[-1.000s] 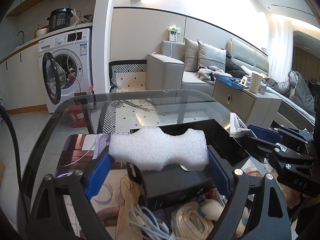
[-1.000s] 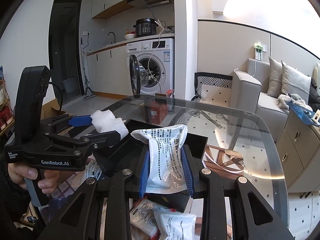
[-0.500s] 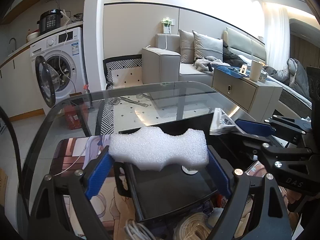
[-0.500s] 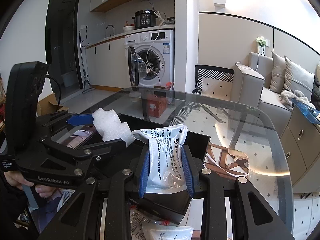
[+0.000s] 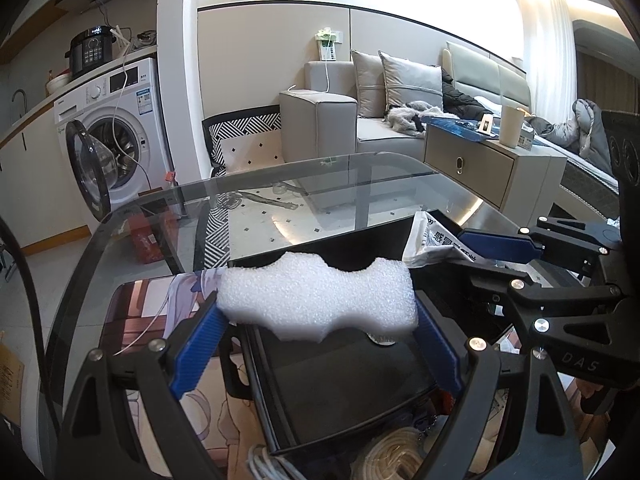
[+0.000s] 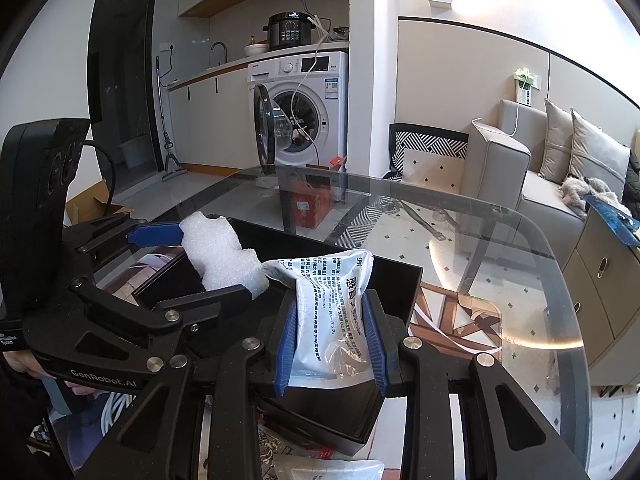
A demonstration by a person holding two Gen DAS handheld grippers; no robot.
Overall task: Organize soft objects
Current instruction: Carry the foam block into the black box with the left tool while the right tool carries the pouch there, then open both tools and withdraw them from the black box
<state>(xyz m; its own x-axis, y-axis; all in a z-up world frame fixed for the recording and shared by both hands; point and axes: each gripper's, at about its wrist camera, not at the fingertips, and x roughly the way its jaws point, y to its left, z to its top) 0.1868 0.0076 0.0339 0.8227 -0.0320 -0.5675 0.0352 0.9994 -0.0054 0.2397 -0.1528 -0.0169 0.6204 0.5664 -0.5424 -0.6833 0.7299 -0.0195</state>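
My left gripper (image 5: 316,312) is shut on a white foam block (image 5: 316,300) and holds it over the left compartment of a black box (image 5: 340,380). The foam block also shows in the right wrist view (image 6: 220,252). My right gripper (image 6: 330,312) is shut on a white printed pouch (image 6: 332,312) and holds it upright over the right side of the black box (image 6: 400,280). The pouch (image 5: 432,240) and right gripper (image 5: 496,246) show at the right of the left wrist view. The left gripper (image 6: 192,264) shows at the left of the right wrist view.
The box stands on a glass table (image 6: 500,260). A printed mat (image 5: 152,308) lies left of the box. Coiled white cables (image 5: 392,456) lie in front of it, and another white pouch (image 6: 328,470) lies near the front edge. A washing machine (image 5: 112,140) and a sofa (image 5: 360,120) stand beyond.
Both grippers have moved forward and up over the black box with their loads. The pouch and right gripper have come closer to the foam block.
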